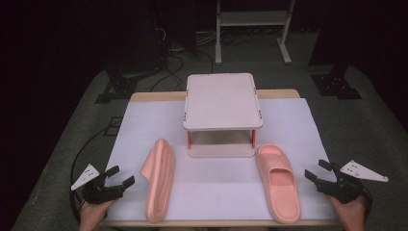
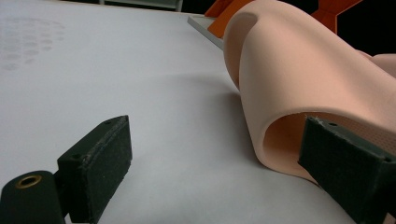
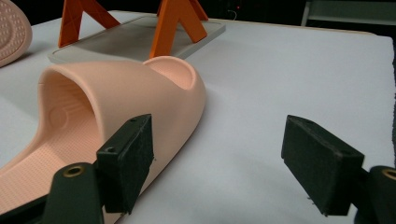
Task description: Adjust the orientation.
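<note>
Both grippers [image 1: 120, 179] [image 1: 318, 172] agape beside pink slippers [image 1: 160, 179]; no legible writing

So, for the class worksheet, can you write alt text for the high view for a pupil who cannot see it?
Two pink slides lie on a white table: the left slide tipped on its side, the right slide sole down. Behind them stands a small two-tier rack with orange legs. A person's hands hold the open left gripper and open right gripper at the near corners.
</note>
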A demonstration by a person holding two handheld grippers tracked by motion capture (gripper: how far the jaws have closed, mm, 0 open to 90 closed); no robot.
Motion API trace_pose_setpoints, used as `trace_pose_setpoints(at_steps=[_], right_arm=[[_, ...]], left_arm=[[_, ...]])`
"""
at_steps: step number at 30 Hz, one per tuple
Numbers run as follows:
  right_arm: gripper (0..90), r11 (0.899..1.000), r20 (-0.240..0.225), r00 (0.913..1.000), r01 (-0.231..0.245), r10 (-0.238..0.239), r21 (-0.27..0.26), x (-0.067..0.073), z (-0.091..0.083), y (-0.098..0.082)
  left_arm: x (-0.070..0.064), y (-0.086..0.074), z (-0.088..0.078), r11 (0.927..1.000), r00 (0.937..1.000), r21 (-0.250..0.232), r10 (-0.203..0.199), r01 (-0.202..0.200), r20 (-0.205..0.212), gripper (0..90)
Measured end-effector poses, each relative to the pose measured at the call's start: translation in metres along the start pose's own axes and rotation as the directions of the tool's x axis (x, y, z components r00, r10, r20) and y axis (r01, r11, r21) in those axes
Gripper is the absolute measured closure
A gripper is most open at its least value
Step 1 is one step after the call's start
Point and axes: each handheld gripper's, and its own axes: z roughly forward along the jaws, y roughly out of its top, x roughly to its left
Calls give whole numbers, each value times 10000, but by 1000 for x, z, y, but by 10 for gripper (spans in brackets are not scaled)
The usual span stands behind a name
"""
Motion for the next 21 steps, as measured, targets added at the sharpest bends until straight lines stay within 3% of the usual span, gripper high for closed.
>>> trace_pose_setpoints(at_steps=[15, 21], right_arm=[[246, 9998, -177, 9998, 110, -112, -144, 8, 2, 3], [245, 9996, -158, 9998, 151, -155, -220, 8, 0, 4]], left_arm=[[-5, -1, 1, 10000, 9997, 20, 45, -46, 244, 93], [-7, -1, 4, 9994, 9994, 254, 216, -223, 269, 93]])
